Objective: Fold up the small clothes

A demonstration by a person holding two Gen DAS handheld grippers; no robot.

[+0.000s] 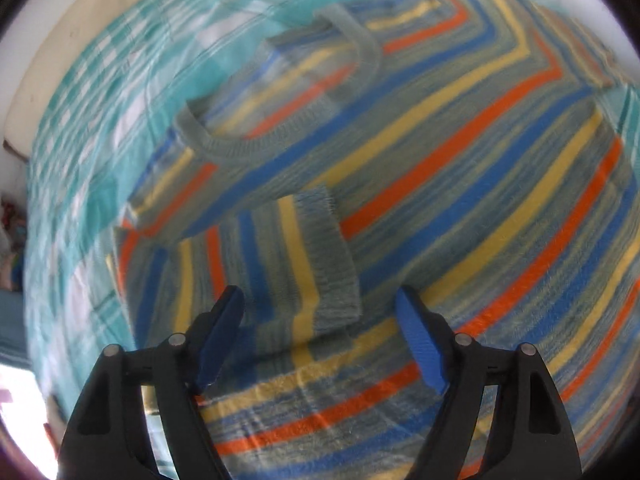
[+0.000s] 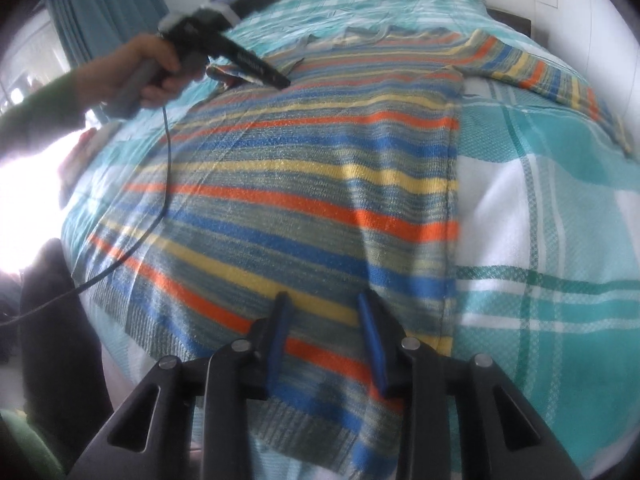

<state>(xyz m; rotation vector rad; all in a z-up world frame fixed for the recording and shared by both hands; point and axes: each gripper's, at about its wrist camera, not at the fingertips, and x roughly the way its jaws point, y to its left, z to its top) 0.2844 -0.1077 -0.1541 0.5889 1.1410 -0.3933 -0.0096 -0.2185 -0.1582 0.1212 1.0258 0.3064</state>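
Note:
A striped knit sweater [image 1: 460, 168] in blue, yellow, orange and grey-green lies flat on the bed, neckline [image 1: 224, 144] toward the upper left of the left wrist view. One sleeve [image 1: 256, 256] is folded across its body. The cuff [image 1: 332, 264] of that sleeve lies just ahead of my left gripper [image 1: 320, 320], which is open with nothing pinched. In the right wrist view a hand holds the left gripper [image 2: 276, 78] over the sweater's [image 2: 320, 168] far left. My right gripper [image 2: 324, 320] hovers over the hem [image 2: 280, 420], its jaws narrowly apart, with flat fabric showing between them. The other sleeve [image 2: 540, 72] lies stretched out to the right.
The bed has a teal and white plaid cover [image 2: 560, 240]. A cream pillow [image 1: 80, 20] sits at its head. A black cable [image 2: 168, 160] hangs from the left gripper across the sweater. A teal curtain [image 2: 100, 0] hangs at the far left, and a sleeved arm [image 2: 40, 112] reaches in.

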